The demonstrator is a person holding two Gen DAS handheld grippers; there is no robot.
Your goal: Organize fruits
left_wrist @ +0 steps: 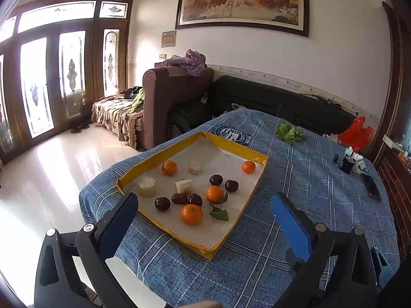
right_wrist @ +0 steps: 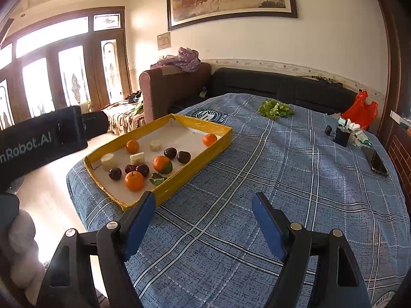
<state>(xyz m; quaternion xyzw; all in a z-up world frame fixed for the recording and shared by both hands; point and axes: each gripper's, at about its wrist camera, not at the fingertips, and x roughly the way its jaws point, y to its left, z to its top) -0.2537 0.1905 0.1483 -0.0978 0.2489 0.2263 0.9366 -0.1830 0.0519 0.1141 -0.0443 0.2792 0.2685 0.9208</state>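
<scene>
A table under a blue plaid cloth (right_wrist: 257, 169) fills the middle of the room, and on its left part sits a shallow tray (left_wrist: 156, 151) with yellow taped walls and a white floor. All the fruit lies loose inside it. Four oranges (left_wrist: 191, 214) are scattered there: one near the front edge, one mid-tray resting against a green leaf, one toward the far left, one alone in the far right corner. Five dark red fruits (left_wrist: 162, 203) — plums or big cherries, I cannot tell which — sit in two groups: three side by side left of the front orange, two farther back to the right. Three pale chunks (left_wrist: 147, 186) of some cut white food lie toward the left and far side. A loose leaf (left_wrist: 219, 214) lies just right of the front orange. The left gripper (left_wrist: 205, 213) hangs above the tray's near edge, its blue pads spread wide, nothing between them. The right gripper (right_wrist: 204, 213) is over bare cloth right of the tray's near corner — also spread wide and empty. Farther off on the cloth lie a bunch of greens (right_wrist: 276, 109), a phone (right_wrist: 376, 163) and a red bag (right_wrist: 361, 111) at the far right.
</scene>
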